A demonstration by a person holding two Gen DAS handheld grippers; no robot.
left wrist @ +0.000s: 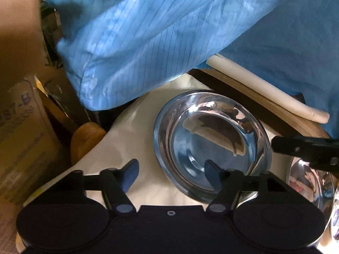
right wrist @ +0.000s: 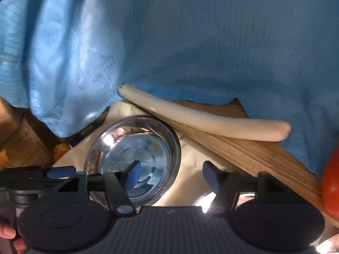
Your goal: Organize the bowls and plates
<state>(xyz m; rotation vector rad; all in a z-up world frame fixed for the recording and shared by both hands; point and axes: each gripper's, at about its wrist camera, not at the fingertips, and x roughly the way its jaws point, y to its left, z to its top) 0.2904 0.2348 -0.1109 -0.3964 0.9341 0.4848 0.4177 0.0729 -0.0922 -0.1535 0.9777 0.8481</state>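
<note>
Bowls are the subject: a shiny round stainless-steel bowl (left wrist: 211, 144) is seen lying on a cream cloth (left wrist: 131, 139) beside a wooden board (right wrist: 243, 150). The left gripper (left wrist: 171, 174) is angled steeply down, its jaws partly spread, the rim's near edge caught between the blue pads (left wrist: 131, 173) without being pressed. The right gripper (right wrist: 171, 174) is likewise tilted down and half-spread, one pad over the bowl's right rim, nothing gripped. A second steel bowl (left wrist: 309, 186) is seen at the right.
</note>
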